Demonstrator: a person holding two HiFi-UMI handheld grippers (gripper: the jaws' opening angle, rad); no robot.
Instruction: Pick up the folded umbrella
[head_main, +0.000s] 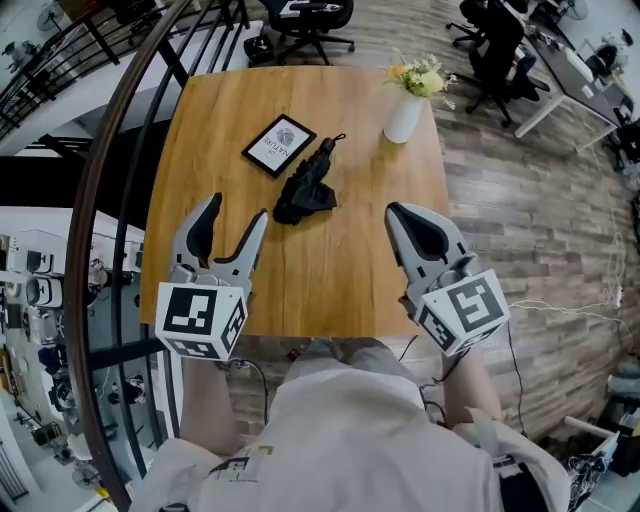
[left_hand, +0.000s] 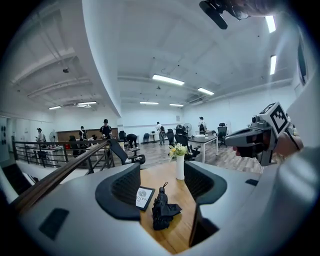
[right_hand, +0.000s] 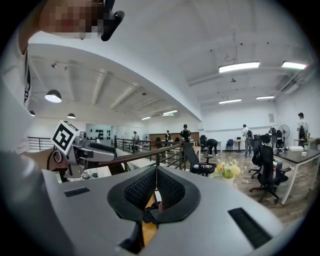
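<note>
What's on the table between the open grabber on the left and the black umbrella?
Nothing: only bare wooden table lies between the left gripper and the folded umbrella, as the head view shows.

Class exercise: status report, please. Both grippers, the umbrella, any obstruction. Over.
Left gripper open, empty; right gripper shut, empty. Umbrella folded on table, untouched. Frame close beside it; approach unobstructed.

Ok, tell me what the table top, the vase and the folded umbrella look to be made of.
Table top: wood or wood veneer, satin finish; warm grain lines run along it.
Vase: likely ceramic or opaque glass; smooth, plain white, softly shaded.
Folded umbrella: black fabric, probably nylon; matte and creased in loose folds. Its handle is too small to judge.
</note>
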